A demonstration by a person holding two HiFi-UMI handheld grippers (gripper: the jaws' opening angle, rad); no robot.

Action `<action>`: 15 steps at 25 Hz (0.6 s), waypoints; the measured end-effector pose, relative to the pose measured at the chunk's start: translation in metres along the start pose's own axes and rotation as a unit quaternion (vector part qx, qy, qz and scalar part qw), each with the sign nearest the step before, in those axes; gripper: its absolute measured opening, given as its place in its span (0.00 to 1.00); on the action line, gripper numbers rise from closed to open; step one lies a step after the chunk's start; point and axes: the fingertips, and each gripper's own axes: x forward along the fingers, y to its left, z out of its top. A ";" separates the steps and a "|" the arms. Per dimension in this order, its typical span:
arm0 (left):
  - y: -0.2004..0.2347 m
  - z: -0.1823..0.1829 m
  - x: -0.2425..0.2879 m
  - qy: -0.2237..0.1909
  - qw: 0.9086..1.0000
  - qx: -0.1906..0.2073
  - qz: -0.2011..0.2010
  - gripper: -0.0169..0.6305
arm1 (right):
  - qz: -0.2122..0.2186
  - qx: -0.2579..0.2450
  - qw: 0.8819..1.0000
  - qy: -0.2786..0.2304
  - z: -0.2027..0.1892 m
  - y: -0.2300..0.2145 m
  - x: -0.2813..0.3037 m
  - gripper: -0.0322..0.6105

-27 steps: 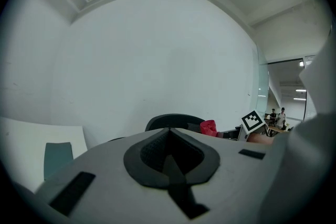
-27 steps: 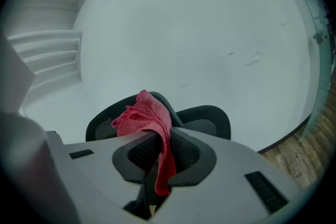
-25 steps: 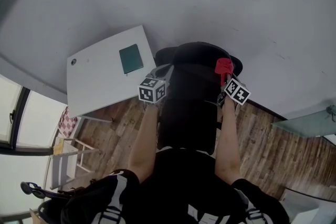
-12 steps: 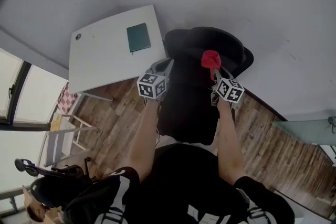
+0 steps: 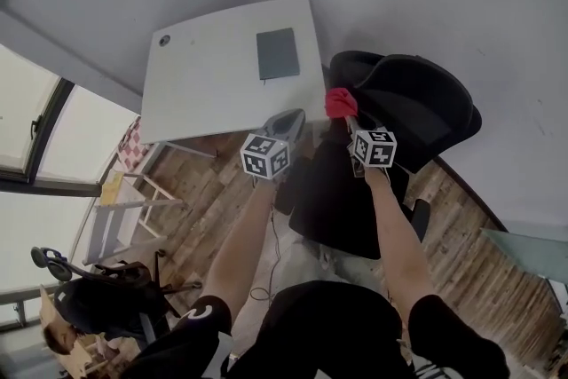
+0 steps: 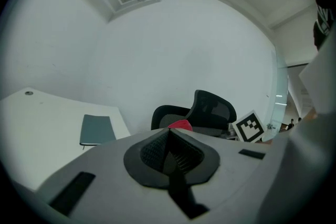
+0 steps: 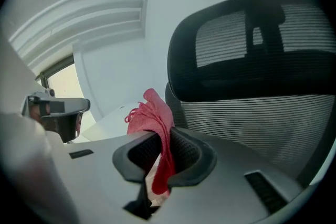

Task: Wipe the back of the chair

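A black mesh-backed office chair (image 5: pixel 417 115) stands by the wall at the right of the head view; its backrest (image 7: pixel 252 81) fills the right gripper view. My right gripper (image 5: pixel 346 115) is shut on a red cloth (image 5: pixel 340 102), which sticks up between the jaws (image 7: pixel 152 113) just left of the backrest, not clearly touching it. My left gripper (image 5: pixel 286 125) is shut with nothing in it and sits left of the chair, near the desk corner. The left gripper view shows the chair (image 6: pixel 202 113) and the red cloth (image 6: pixel 180 124) beyond its jaws.
A white desk (image 5: pixel 204 75) with a dark green notebook (image 5: pixel 278 53) stands left of the chair. Wood floor lies below, with a white wooden frame (image 5: pixel 120 222) and another black chair (image 5: pixel 98 306) at lower left. Large windows run along the left.
The head view has swung, so the chair and desk sit further right and up. Both grippers have moved off the chair's back toward its left side; the red cloth stays gripped.
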 end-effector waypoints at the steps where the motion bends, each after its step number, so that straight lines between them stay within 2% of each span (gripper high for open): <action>1: 0.007 -0.004 -0.002 0.003 1.000 0.000 0.002 0.06 | -0.005 0.000 1.000 0.003 -0.003 0.000 0.012 0.15; 8: 0.044 -0.028 -0.018 0.013 0.999 -0.002 0.037 0.06 | -0.043 -0.013 0.999 0.023 -0.014 -0.014 0.061 0.15; 15: 0.025 -0.032 0.006 0.030 0.999 0.012 0.014 0.06 | -0.108 -0.043 0.993 0.023 -0.014 -0.057 0.054 0.15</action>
